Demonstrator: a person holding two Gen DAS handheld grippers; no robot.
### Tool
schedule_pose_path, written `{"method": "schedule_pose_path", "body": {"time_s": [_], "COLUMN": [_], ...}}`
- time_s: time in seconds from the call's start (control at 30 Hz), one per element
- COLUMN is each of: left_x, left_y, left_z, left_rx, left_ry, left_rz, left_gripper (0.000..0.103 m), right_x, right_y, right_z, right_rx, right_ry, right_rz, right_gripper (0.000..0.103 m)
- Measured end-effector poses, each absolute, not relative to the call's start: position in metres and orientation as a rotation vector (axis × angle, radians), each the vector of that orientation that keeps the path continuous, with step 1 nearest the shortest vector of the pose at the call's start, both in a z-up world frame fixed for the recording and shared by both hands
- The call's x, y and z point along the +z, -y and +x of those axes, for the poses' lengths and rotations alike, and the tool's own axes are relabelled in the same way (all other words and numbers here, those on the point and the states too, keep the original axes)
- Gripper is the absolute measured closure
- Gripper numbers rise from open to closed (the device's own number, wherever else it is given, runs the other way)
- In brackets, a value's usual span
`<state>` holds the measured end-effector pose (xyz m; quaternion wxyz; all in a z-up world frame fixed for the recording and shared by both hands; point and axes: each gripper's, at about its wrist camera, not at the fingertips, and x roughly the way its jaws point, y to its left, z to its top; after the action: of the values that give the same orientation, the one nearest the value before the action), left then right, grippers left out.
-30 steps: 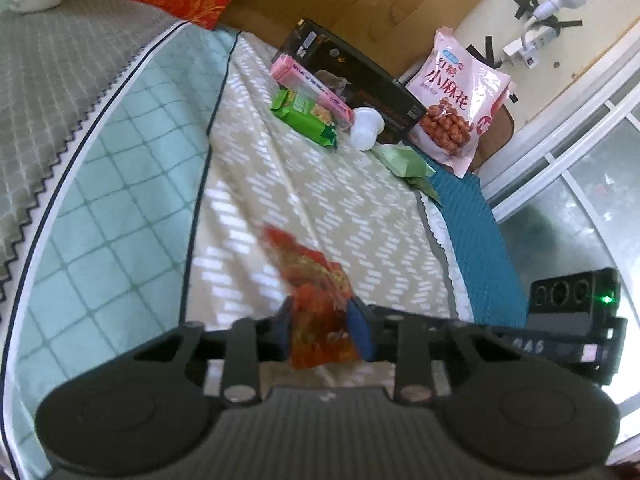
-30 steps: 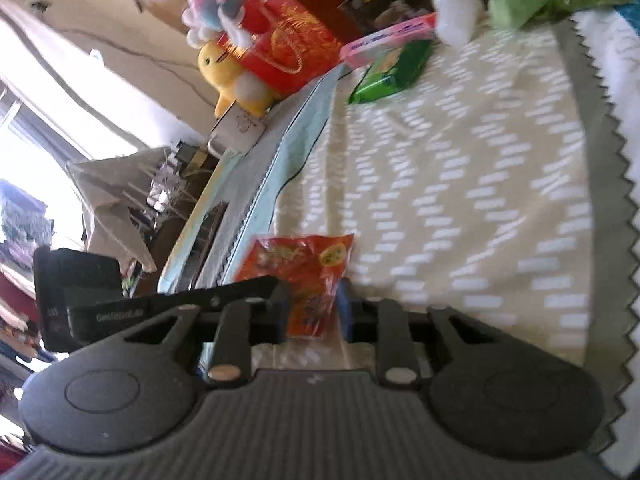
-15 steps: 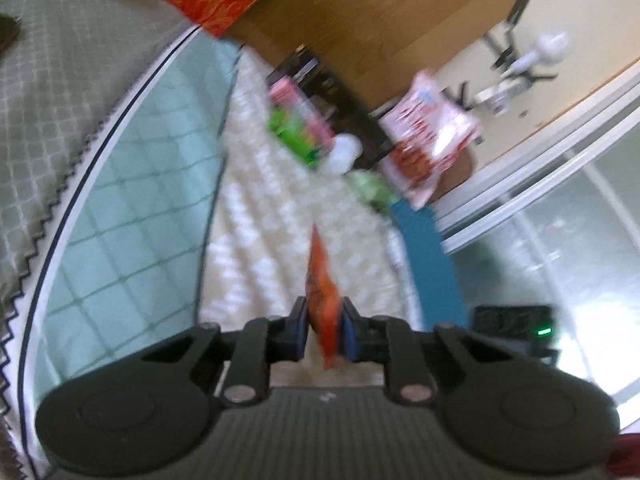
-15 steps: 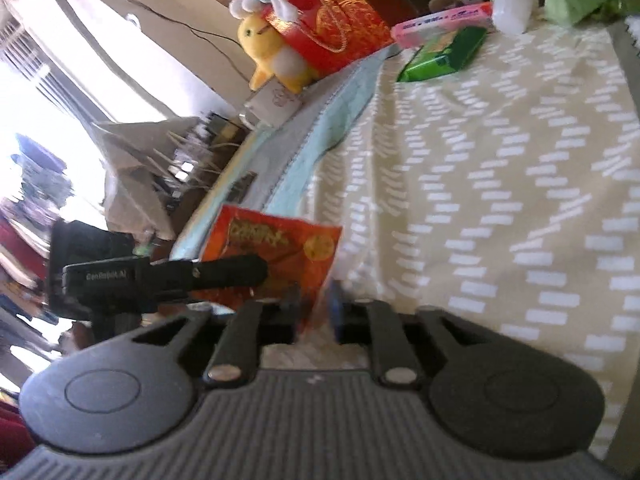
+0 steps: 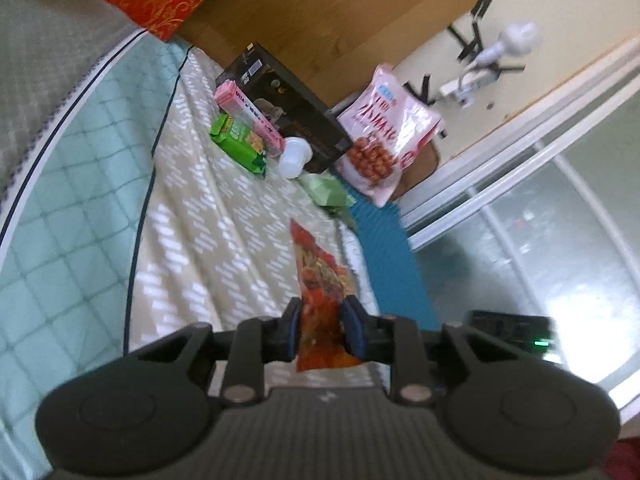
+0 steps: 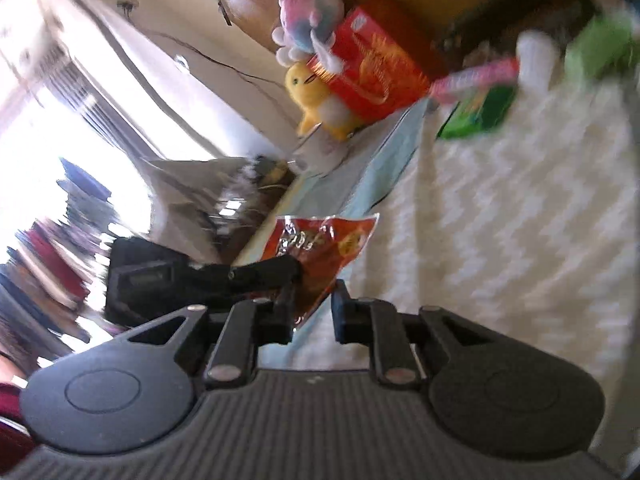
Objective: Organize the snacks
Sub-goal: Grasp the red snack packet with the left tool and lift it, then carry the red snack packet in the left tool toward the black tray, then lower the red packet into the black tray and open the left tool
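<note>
Red-orange snack packet [image 5: 322, 300] hangs above the near end of the zigzag bedspread [image 5: 224, 216], pinched in my left gripper [image 5: 320, 330], whose jaws just eased, while my right gripper [image 6: 312, 312] has just narrowed loosely around its corner.

A bed [image 5: 224, 216] filled the scene, its beige chevron spread bordered at nine o'clock by a pale green quilted blanket [image 5: 68, 200]. A wooden headboard [image 5: 328, 20] stood at twelve o'clock against a cream wall [image 5: 568, 4]. Frosted sliding glass doors [image 5: 532, 240] glowed at three o'clock. In the right wrist view, a bright window [image 6: 52, 136] blazed at nine o'clock.
</note>
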<state>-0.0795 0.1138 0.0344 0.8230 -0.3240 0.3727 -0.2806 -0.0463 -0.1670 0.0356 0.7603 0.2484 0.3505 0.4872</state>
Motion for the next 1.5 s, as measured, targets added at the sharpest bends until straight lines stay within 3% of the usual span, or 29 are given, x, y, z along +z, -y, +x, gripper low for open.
{"method": "schedule_pose_path", "body": {"time_s": [0.2,0.4,0.5,0.83,1.07,1.2,1.3,1.5], "left_x": [0.031,0.006,0.018,0.116,0.110,0.091,0.081,0.091], "left_y": [-0.080,-0.048,-0.030,-0.003,0.014,0.019,0.014,-0.009], "left_z": [-0.048,-0.008,0.008,0.102,0.198,0.228,0.242,0.200], "left_rx": [-0.609,-0.619,-0.636,-0.579,-0.355,-0.261,-0.194,-0.272], "left_ry": [-0.850,-0.985,-0.998,-0.754,-0.756,-0.782,-0.805,-0.738], "left_rz": [-0.586,-0.544,-0.463,-0.278,-0.173,-0.172,-0.223,-0.328], "left_gripper": [0.076,0.075,0.073,0.061,0.060,0.060,0.058,0.056], "right_x": [0.037,0.010,0.006,0.096,0.105,0.096,0.092,0.081], "right_y": [0.181,0.204,0.218,0.215,0.184,0.183,0.188,0.263], "right_z": [-0.041,-0.015,-0.003,0.076,0.188,0.222,0.222,0.189], "right_rx": [0.904,0.791,0.766,0.744,0.661,0.651,0.571,0.550], "right_ry": [-0.713,-0.825,-0.859,-0.578,-0.554,-0.605,-0.582,-0.576], "right_rz": [0.398,0.420,0.465,0.265,0.175,0.169,0.121,0.307], "right_gripper": [0.082,0.082,0.082,0.083,0.088,0.085,0.066,0.066]}}
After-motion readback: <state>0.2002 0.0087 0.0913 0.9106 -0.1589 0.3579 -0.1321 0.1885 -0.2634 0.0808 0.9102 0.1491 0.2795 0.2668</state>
